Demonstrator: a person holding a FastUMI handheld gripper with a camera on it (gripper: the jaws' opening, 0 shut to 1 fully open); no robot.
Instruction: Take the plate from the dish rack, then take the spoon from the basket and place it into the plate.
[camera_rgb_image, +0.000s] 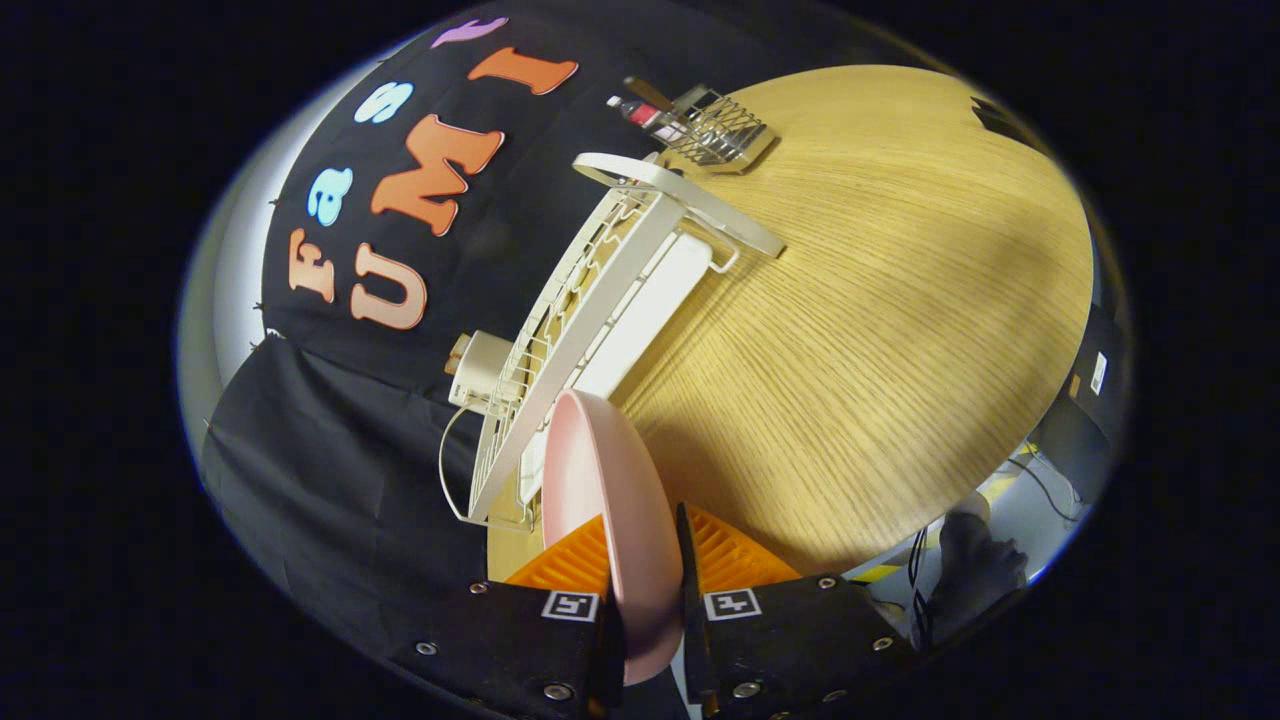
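Wooden surface (850, 350) fills the right; at lower centre the fingers (645, 560) clamp the pink plate (610, 500) edge-on beside the dish rack (590, 310). Its rim could catch there or slip.

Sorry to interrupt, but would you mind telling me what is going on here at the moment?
A person's handheld gripper is shut on a pale pink round plate, held on edge between its fingers. Just ahead stands the white wire dish rack on the light wooden table; whether the plate still touches the rack is unclear. Beyond it sits the small wire basket. I cannot pick out the spoon.
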